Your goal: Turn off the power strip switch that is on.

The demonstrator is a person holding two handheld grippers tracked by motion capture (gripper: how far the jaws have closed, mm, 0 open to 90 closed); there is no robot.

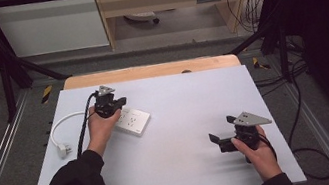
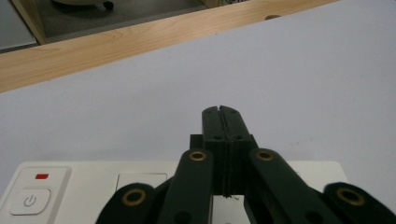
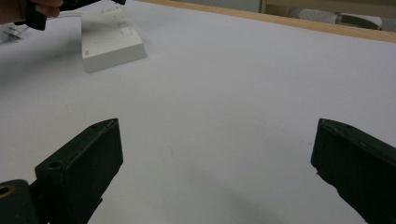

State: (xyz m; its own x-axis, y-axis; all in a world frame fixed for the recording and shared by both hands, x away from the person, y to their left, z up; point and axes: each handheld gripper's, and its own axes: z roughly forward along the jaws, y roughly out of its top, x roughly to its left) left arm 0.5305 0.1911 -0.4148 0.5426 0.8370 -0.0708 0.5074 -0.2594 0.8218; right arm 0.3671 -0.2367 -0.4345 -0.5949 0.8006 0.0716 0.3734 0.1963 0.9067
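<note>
Left gripper [image 1: 114, 102], jaws pressed together, hovers over the power strip [image 1: 131, 121]; right gripper [image 1: 224, 135] jaws wide.

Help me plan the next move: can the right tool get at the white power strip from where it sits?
Probably yes. The right tool is open and the table between it and the power strip lies bare. The left tool, shut above the strip's near end, might crowd that end.

— We find the high view dim at its edges; the white table [image 1: 182, 120] is evenly lit, without glare.

— Agreed. Near the right gripper [image 3: 215, 172] we note a soft shadow beneath its jaws, and the power strip [image 3: 112, 42] beyond it looks slightly blurred.
</note>
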